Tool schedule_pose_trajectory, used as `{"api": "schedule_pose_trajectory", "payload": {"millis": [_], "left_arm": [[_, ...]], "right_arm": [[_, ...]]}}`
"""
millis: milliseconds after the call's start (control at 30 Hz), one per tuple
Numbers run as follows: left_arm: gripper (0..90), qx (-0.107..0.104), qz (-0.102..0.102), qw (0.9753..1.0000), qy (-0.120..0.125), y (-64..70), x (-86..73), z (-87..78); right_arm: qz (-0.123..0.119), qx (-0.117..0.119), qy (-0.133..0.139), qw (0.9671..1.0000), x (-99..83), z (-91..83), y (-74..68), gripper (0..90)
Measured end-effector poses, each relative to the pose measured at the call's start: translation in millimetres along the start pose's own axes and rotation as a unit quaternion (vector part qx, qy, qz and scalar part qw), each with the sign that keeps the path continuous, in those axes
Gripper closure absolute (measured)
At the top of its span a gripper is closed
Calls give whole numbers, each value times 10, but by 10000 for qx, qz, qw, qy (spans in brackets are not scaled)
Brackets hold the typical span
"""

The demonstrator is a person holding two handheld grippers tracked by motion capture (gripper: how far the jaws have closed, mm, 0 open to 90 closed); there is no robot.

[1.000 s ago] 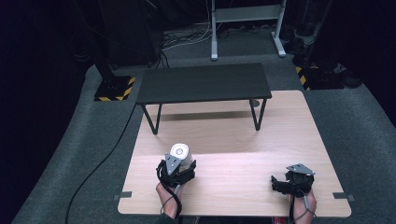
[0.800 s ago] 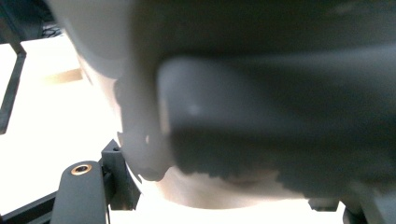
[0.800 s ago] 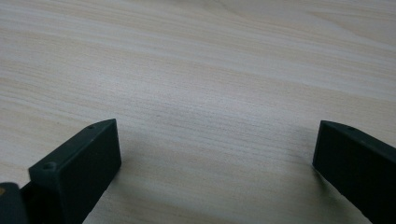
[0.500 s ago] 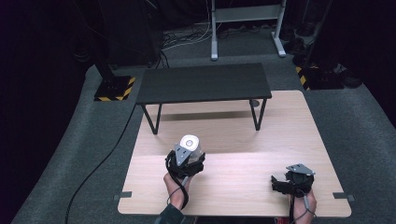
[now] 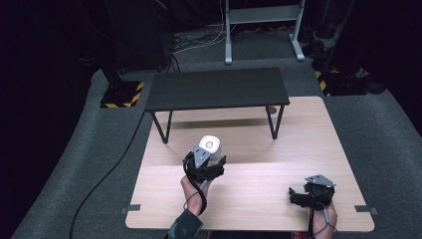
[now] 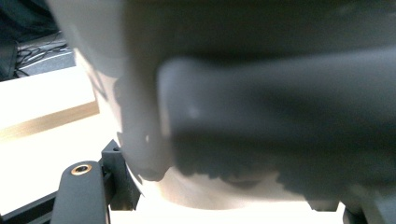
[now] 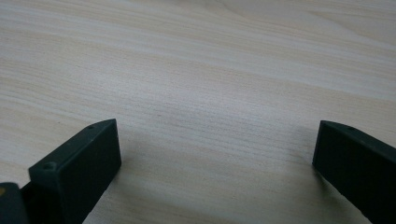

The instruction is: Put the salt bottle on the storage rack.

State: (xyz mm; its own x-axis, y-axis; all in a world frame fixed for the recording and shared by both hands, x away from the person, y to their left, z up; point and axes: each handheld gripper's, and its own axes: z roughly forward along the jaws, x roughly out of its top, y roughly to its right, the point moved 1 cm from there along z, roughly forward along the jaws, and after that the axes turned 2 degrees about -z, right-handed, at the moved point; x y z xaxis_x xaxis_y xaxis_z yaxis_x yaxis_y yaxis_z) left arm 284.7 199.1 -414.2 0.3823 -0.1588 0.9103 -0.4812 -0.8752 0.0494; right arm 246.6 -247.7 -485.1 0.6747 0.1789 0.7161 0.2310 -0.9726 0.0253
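My left gripper [image 5: 207, 156] is held above the middle of the light wooden table [image 5: 259, 144], shut on a white round container [image 5: 209, 145] whose top faces up. In the left gripper view the white container [image 6: 140, 112] sits very close and blurred, with a dark jaw pressed across it. Near the table's front right corner my right gripper [image 5: 300, 193] rests low and open. The right gripper view has its two black jaws wide apart over bare wood, nothing in the gap [image 7: 215, 154].
A low black bench [image 5: 217, 88] stands across the far half of the table, with open room under it. Grey carpet surrounds the table. A black cable [image 5: 107, 169] runs over the floor at the left, and a yellow-striped stand base [image 5: 119, 94] sits at the far left.
My left gripper has carried the white container to the right and farther from the person, toward the bench. The right gripper has stayed still.
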Motion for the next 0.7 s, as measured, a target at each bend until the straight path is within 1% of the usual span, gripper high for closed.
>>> {"api": "schedule_pose_trajectory", "payload": {"millis": [133, 200, 333, 433, 567, 700], "left_arm": [[293, -40, 11, 10000, -1, -5, 55, 33], [293, -61, -29, 10000, 18, -14, 89, 55], [293, -92, -36, 9999, 30, -28, 145, 85], [293, -108, 1, 9999, 61, -15, 216, 111], [293, -135, 59, 9999, 72, -8, 268, 127], [293, -165, 66, 9998, 102, 6, 322, 158]], "right_arm": [[21, 2, -6, 10000, 2, 0, 3, 0], [15, -8, -3, 10000, 1, 0, -1, 0], [22, 11, -11, 10000, 3, 1, 6, 0], [19, 6, -5, 10000, 1, 0, 4, 0], [20, 3, -7, 10000, 2, 0, 3, 0], [22, 16, -11, 10000, 4, 1, 8, 0]]}}
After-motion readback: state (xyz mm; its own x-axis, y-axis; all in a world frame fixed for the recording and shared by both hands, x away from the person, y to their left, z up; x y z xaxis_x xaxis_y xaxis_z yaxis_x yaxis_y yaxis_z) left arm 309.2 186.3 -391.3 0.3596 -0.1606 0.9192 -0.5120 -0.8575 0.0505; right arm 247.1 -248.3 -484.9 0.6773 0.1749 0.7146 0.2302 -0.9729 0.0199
